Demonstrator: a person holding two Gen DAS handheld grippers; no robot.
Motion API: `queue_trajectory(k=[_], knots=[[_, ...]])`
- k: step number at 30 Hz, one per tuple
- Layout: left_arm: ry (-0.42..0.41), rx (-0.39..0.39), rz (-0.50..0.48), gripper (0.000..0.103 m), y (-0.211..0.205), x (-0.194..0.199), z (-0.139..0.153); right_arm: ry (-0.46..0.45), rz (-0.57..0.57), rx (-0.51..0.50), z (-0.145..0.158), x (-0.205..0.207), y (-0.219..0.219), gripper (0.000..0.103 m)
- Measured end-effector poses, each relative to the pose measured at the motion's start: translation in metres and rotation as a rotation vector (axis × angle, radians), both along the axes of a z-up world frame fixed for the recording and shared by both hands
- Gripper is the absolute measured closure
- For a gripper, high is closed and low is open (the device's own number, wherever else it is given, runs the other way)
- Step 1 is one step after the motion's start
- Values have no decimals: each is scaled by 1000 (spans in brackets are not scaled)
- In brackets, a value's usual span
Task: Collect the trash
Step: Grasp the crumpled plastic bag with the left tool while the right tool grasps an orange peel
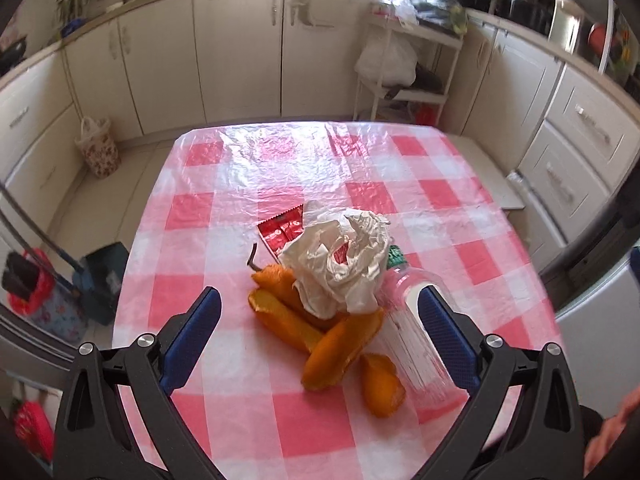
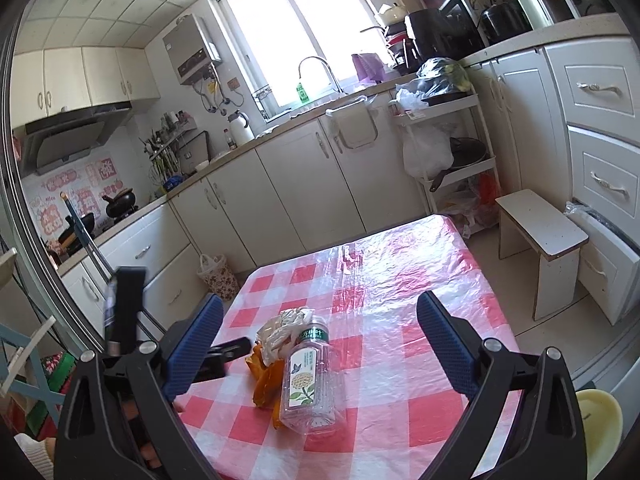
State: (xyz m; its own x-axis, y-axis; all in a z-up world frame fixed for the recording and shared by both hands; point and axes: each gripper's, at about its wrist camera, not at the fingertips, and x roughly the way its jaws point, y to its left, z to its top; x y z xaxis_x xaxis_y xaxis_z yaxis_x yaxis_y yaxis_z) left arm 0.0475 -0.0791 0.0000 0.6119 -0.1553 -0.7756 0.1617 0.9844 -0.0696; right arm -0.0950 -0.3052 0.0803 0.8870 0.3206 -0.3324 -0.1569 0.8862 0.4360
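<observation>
A heap of trash lies on the red-and-white checked tablecloth (image 1: pixel 224 216). It holds orange peel pieces (image 1: pixel 340 344), a crumpled white tissue (image 1: pixel 340 268), a red wrapper (image 1: pixel 280 232) and an empty clear plastic bottle (image 1: pixel 412 340) lying on its side. My left gripper (image 1: pixel 320 312) stands open above the peels and tissue, holding nothing. In the right wrist view the bottle (image 2: pixel 308 388) with its green cap, the tissue (image 2: pixel 280 332) and the peel (image 2: pixel 266 384) lie between the fingers of my open right gripper (image 2: pixel 318 320). The left gripper's black finger (image 2: pixel 224 354) shows at the heap's left.
White kitchen cabinets (image 1: pixel 240 48) ring the table. A white shelf cart (image 2: pixel 448 136) with bags and a small white stool (image 2: pixel 540 228) stand beyond the table's far right. A floral bag (image 1: pixel 98 148) and a dustpan (image 1: pixel 102 276) sit on the floor at left. A pale yellow chair back (image 2: pixel 600 416) is at right.
</observation>
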Motion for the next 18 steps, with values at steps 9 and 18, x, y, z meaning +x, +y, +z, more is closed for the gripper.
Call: queue_trajectory(k=[9,18], knots=[[88,-2,-12,91,-15,41,-25,-6,-1,22,-2,-1,-10,10],[-64,-178,67,96,42,16,16,-7,6,13,-2,-1,-8,10]])
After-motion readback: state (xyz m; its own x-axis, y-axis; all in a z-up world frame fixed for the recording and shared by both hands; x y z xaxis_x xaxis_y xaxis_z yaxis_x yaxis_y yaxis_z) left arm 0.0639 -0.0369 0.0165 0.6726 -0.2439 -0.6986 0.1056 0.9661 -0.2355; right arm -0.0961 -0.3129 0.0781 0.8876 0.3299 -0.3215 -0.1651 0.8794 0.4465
